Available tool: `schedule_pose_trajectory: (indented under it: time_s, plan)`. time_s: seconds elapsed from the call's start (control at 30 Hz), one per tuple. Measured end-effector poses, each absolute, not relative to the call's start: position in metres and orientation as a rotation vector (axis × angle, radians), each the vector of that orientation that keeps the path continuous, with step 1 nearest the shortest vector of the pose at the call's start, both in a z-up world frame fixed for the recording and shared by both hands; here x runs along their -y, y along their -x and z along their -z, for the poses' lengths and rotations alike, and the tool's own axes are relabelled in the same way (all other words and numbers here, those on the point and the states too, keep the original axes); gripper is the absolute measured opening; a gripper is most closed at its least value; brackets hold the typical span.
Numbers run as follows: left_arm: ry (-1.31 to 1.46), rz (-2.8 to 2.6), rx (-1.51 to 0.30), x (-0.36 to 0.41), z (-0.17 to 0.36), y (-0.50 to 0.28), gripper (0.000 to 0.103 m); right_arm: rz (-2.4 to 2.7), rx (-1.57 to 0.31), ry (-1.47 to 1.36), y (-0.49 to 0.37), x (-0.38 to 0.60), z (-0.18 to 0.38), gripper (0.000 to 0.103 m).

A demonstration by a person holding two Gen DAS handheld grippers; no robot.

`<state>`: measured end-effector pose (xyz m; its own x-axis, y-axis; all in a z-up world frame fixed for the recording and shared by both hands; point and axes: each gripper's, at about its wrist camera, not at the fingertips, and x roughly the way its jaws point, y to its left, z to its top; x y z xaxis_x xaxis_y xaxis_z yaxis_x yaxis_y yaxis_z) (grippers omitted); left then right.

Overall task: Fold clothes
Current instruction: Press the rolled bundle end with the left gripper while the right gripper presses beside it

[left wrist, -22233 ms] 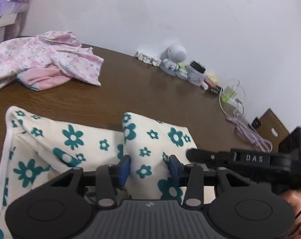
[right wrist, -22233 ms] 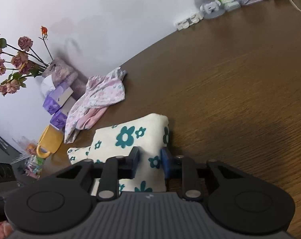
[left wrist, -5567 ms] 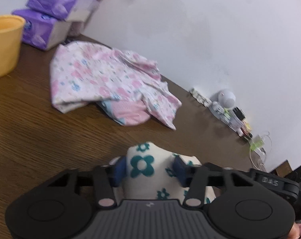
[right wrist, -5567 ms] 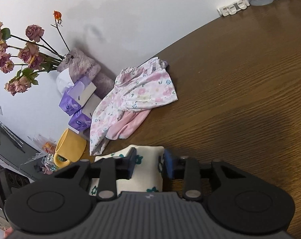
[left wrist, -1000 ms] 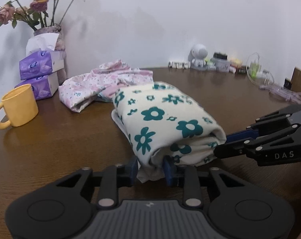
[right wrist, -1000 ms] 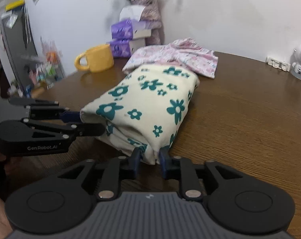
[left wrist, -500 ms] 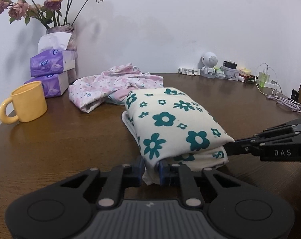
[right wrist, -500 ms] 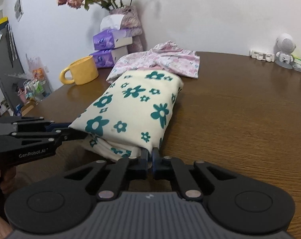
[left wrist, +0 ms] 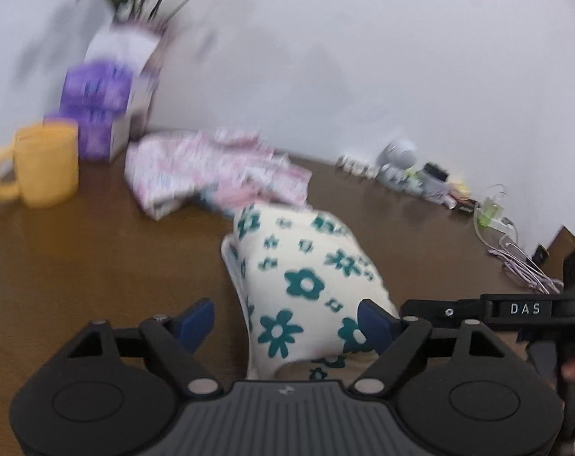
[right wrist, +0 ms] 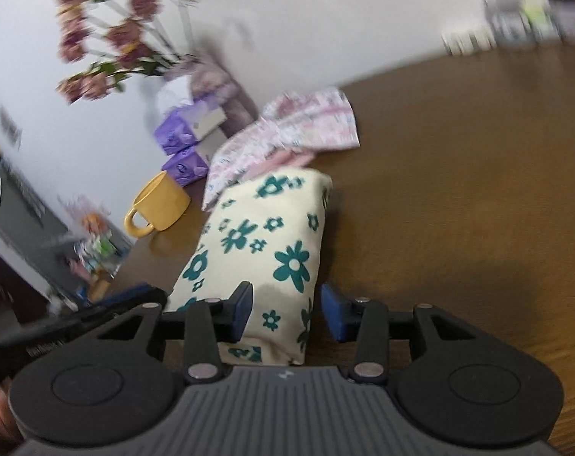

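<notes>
Evidently, in the left wrist view, your left tool (left wrist: 285, 321) has its jaws spreading apart, and neither blue pad presses on cloth. The folded flowered garment (left wrist: 306, 285) lies on the bench (left wrist: 97, 266) with its near end between the two pads, closer to the right one; the left pad stands over bare wood. I judge the bundle is set down as a finished fold, which is why you are letting go. Beyond it, the unfolded pink garment (left wrist: 215, 174) lies crumpled, touching the bundle's far end. A yellow mug (left wrist: 44, 169) stands far left, well apart. Your other tool reaches in from the right, level, beside the bundle's near right corner.

Likewise, in the right wrist view, your right tool (right wrist: 287, 313) is opening, jaws clear of the cloth. The flowered garment's near edge sits between the pads, just beside the left pad, with a gap to the right one. The bundle runs away from you toward the pink garment. Both frames are blurred, so fine contact cannot be confirmed.
</notes>
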<state>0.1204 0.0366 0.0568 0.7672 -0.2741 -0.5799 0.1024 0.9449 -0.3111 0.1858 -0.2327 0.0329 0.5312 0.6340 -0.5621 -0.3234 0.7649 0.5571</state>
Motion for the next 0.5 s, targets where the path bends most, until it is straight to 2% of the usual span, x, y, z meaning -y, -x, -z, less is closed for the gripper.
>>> schedule_pose_trajectory:
  time_s: [0.03, 0.07, 0.1, 0.13, 0.27, 0.43, 0.5]
  plan:
    - [0.292, 0.200, -0.685, -0.037, -0.054, -0.124, 0.068, -0.584, -0.847, -0.439, -0.189, 0.231, -0.029, 0.040]
    - [0.318, 0.201, -0.696, -0.039, -0.051, -0.126, 0.055, -0.582, -0.851, -0.455, -0.189, 0.230, -0.026, 0.039]
    - [0.348, 0.210, -0.701, -0.042, -0.049, -0.126, 0.045, -0.580, -0.854, -0.471, -0.189, 0.229, -0.024, 0.033]
    - [0.373, 0.214, -0.704, -0.044, -0.047, -0.127, 0.043, -0.586, -0.853, -0.484, -0.189, 0.228, -0.023, 0.026]
    - [0.401, 0.205, -0.699, -0.044, -0.044, -0.126, 0.032, -0.578, -0.849, -0.499, -0.188, 0.225, -0.020, 0.017]
    - [0.403, 0.205, -0.688, -0.043, -0.045, -0.124, 0.034, -0.576, -0.847, -0.503, -0.187, 0.225, -0.020, 0.017]
    - [0.413, 0.193, -0.671, -0.045, -0.049, -0.124, 0.047, -0.573, -0.834, -0.499, -0.187, 0.227, -0.023, 0.023]
